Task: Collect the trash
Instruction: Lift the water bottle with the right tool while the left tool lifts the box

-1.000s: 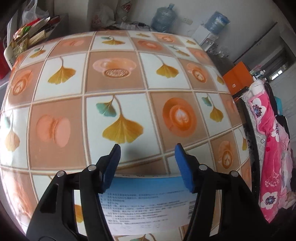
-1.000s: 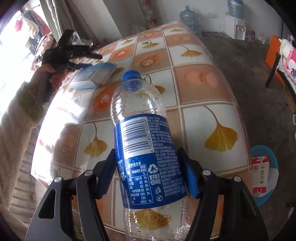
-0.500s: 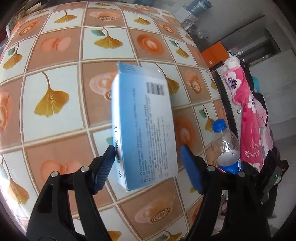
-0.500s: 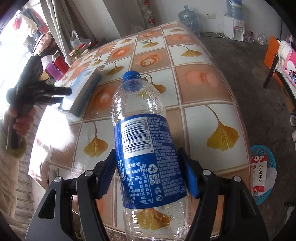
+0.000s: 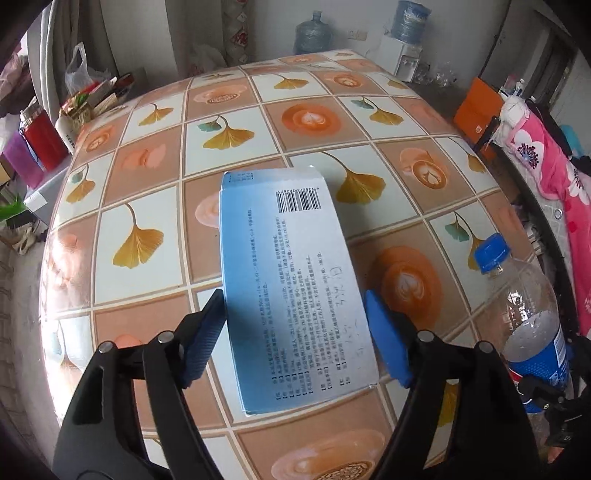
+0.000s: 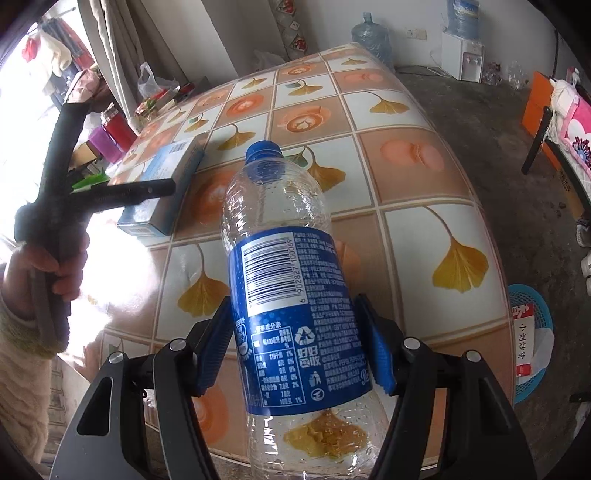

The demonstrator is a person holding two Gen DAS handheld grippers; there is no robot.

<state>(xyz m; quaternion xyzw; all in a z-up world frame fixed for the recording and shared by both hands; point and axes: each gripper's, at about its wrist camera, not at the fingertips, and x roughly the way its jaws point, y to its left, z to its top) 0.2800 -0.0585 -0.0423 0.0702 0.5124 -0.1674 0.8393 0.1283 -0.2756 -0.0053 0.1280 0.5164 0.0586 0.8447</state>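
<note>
A light blue printed carton (image 5: 291, 280) lies flat on the tiled tablecloth (image 5: 147, 177). My left gripper (image 5: 293, 306) stands over the carton's near half, open. Its blue pads (image 5: 205, 336) flank the long edges closely, without a visible squeeze. In the right wrist view the same carton (image 6: 162, 181) rests near the table's left side, with the left gripper (image 6: 110, 192) across it, held by a hand in a cream sleeve. My right gripper (image 6: 293, 325) is shut on a clear plastic bottle (image 6: 295, 295) with a blue label and cap, held tilted above the table. The bottle (image 5: 532, 332) also shows at the left view's right edge.
A blue basket (image 6: 543, 306) with paper and a red-and-white pack stands on the floor right of the table. Red and purple containers (image 5: 37, 147) and bags crowd the table's far left. Water jugs (image 5: 314, 33) stand by the back wall. Pink floral cloth (image 5: 546, 158) hangs at right.
The carton was gripped close to the left camera; now it lies lengthwise on the table between wider jaws. The left gripper has swung across the table. The right gripper and bottle stay still.
</note>
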